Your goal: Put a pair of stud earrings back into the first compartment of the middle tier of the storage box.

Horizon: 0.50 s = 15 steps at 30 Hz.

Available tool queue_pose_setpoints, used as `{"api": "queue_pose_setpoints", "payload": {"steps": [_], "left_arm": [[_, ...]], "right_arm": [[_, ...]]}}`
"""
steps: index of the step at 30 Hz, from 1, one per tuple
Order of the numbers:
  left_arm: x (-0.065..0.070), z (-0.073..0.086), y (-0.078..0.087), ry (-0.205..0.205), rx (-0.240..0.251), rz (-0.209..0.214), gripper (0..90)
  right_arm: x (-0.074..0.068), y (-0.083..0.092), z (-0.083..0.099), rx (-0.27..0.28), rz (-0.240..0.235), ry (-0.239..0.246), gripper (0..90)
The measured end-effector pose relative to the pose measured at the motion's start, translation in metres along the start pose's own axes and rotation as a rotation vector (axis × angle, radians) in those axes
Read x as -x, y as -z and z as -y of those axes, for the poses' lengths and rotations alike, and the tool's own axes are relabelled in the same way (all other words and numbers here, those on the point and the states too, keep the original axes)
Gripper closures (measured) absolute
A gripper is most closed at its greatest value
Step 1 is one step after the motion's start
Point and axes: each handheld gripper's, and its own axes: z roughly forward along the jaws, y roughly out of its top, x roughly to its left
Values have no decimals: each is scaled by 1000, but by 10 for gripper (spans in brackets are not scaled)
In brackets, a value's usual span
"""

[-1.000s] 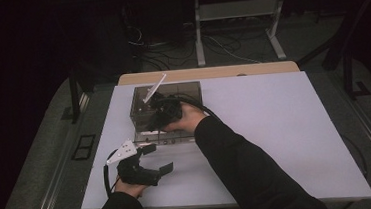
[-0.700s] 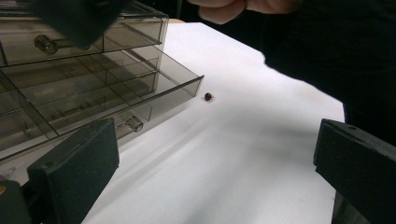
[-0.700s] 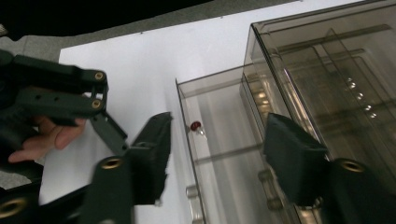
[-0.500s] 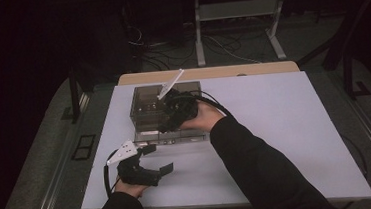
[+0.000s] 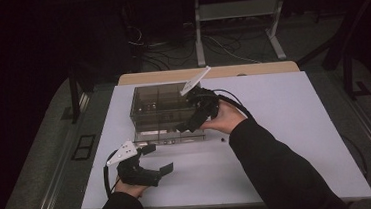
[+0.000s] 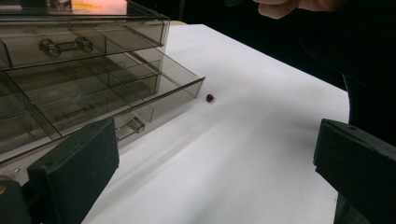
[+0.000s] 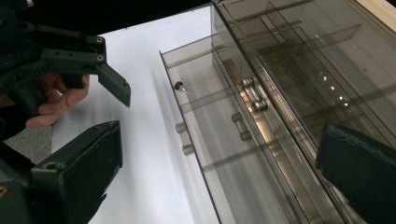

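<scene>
High view: the right gripper [image 5: 187,126], fingers just spread wide and empty, is seen above the pulled-out bottom drawer [image 5: 168,134] of the smoked clear-plastic drawer box [image 5: 161,104], the small red bead [image 5: 222,139] on the white tabletop [image 5: 285,126] likely to be picked next, left gripper [image 5: 160,159] wide, empty.

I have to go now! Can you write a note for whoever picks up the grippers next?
Left hand-held gripper: open, empty, low over the table in front of the box.
Right hand-held gripper: jaws have just been opening, nothing between them, above the pulled-out bottom drawer.
Done: drawer open; one red bead seems to lie in its end compartment.
Left: a second red bead lies on the table beside the drawer corner; probably put it in, then close the drawer.
</scene>
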Motion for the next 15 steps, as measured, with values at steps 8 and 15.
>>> {"api": "queue_pose_setpoints", "payload": {"steps": [8,15], "left_arm": [[0,0,0,-1,-4,-2,0],[0,0,0,-3,-4,-5,0]], "right_arm": [[2,18,22,-1,35,-18,2],[7,27,43,9,56,-47,2]]}}
